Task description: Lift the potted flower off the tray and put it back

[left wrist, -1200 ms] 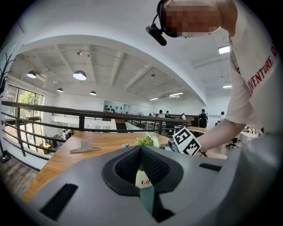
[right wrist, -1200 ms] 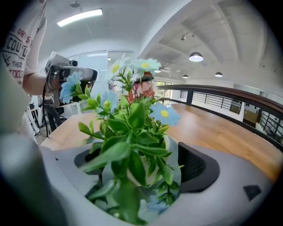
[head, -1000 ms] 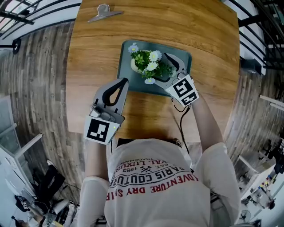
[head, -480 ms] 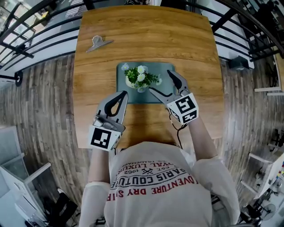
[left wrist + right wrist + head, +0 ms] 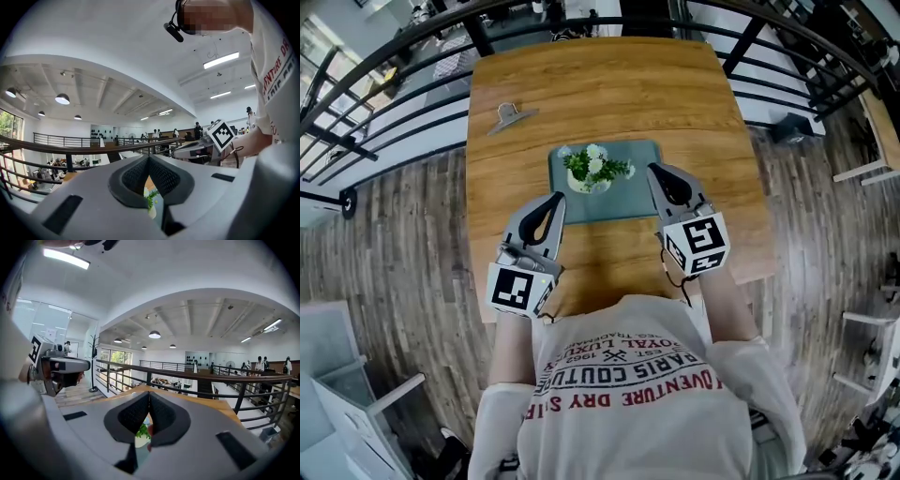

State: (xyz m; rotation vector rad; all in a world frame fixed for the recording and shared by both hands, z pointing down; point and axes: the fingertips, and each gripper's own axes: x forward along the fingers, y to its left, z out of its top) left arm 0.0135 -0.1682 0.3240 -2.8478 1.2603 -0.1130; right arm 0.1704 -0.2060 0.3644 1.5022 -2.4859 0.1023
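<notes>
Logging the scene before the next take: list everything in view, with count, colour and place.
table: one, brown wood, centre
tray: one, dark blue-green, on the table
potted flower: one, white blooms, green leaves, pale pot, on the tray's left half
clip: one, silvery metal, table's far left
railing: one, black, around the table
floor: grey-brown planks, both sides
shirt: one, white with red and dark print, on the person
left gripper: one, grey, shut and empty, left of the tray
right gripper: one, grey, jaws just closed on nothing, at the tray's right edge
</notes>
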